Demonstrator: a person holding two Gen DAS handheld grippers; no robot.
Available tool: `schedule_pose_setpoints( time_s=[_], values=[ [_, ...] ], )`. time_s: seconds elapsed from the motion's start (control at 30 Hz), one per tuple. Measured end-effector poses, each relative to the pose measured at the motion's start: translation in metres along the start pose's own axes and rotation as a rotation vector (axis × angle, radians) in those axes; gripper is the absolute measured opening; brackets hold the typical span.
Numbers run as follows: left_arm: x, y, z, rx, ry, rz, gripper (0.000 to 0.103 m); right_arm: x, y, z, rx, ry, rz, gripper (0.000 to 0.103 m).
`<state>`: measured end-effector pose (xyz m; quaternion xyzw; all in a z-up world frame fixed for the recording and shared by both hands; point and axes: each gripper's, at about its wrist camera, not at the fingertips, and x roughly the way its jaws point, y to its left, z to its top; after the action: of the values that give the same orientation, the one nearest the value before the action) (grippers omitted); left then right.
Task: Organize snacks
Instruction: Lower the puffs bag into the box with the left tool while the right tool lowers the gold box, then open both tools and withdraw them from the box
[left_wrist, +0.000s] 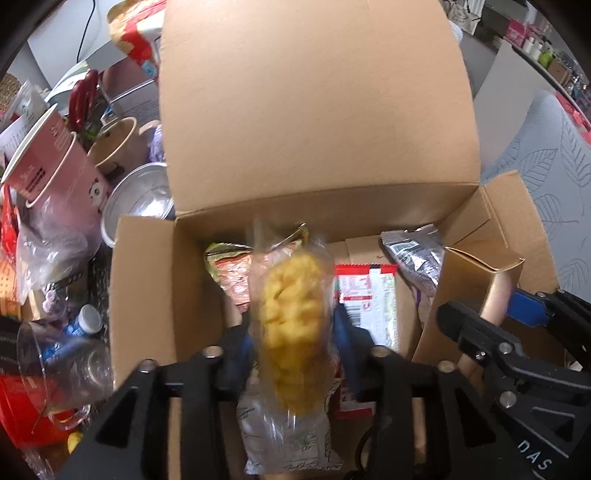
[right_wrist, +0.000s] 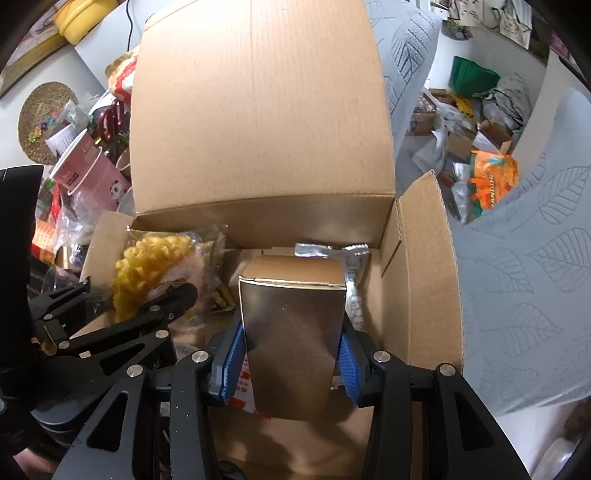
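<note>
Both grippers lowering snacks into the open cardboard box.
Left gripper is loosening around a soft, crushable bag of yellow puffs; right gripper is clamping a stiff, light gold carton by its side walls.

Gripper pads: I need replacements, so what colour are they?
Blue pads, clearest in the right wrist view, either side of the small box.
</note>
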<state>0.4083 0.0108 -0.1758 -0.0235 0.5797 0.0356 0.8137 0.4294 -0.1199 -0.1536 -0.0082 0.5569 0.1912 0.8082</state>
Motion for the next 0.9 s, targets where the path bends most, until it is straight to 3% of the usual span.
schedule_pose_setpoints(
  time_s=[0.03,0.1,0.2,0.47,0.9],
  values=[
    [-0.001,0.002,0.0,-0.005,0.007,0.01,0.063,-0.001,0.0,0.0,0.001,-0.001,-0.003,0.047],
    [-0.002,0.008,0.0,-0.016,0.005,0.01,0.074,-0.005,-0.001,-0.001,0.006,-0.008,-0.009,0.047],
    [-0.011,0.012,-0.003,-0.018,-0.008,0.011,0.074,-0.012,0.0,-0.002,0.007,-0.017,-0.013,0.055],
    [-0.048,0.009,-0.012,-0.013,-0.072,-0.007,0.074,-0.04,0.008,-0.007,-0.004,-0.056,-0.022,0.055],
    [-0.149,0.006,-0.031,0.007,-0.233,-0.028,0.074,-0.127,0.033,-0.022,-0.042,-0.213,-0.04,0.055]
  ],
)
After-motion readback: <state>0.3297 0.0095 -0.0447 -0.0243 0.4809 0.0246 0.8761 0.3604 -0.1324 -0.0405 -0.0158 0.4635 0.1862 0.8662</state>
